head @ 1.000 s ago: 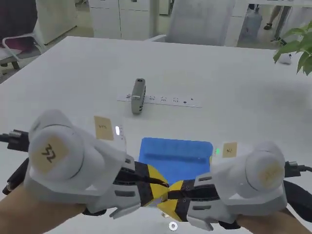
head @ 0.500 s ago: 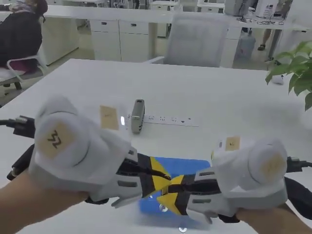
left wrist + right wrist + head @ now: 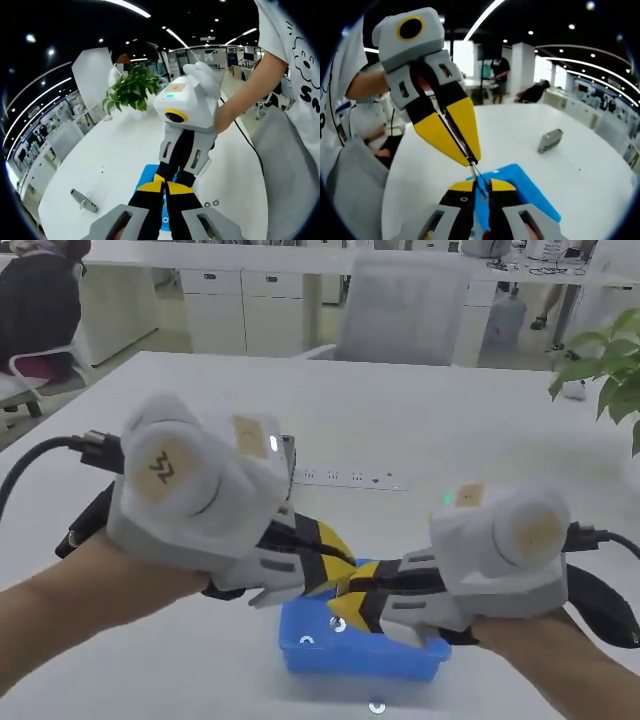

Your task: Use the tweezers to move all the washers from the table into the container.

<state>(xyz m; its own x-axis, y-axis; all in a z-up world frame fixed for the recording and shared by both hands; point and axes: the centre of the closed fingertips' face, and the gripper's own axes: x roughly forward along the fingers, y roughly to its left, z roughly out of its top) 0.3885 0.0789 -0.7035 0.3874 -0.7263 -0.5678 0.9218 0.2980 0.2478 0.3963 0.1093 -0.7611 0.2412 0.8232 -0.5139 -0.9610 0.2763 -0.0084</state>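
**Current configuration**

- The left gripper [image 3: 468, 156] has its claw pressed together on the upper part of the tweezers [image 3: 476, 172]. This carries the tool and fixes its angle.
- The right gripper [image 3: 482, 186] faces it, tip to tip. Its claw is closed to a narrow gap with the tweezers' legs between the jaws. This is judged to be a pinch that controls the squeeze of the legs. Two claws are needed because one holds the tool and the other works it.
- Both claws meet above the blue container [image 3: 400, 658], so anything released from the tweezers falls inside it. Whether the tweezers carry a washer at this moment is too small to tell.

**Location of the washers**

- Two washers [image 3: 337, 625] lie inside the container.
- One loose washer [image 3: 377, 706] rests on the tabletop [image 3: 480, 440], just in front of the container's near wall.
- The left gripper view shows a small pair on the tabletop close to the container.
- The task is judged unfinished.

**Change from the earlier frames**

- The head camera has shifted, so the moved background is not a move of the things.
- Relative to the container, the claws met at its near side a second ago, low over the tabletop.
- They now stand higher and over its interior.
- The left gripper sits higher against the power strip [image 3: 350, 478] than before.
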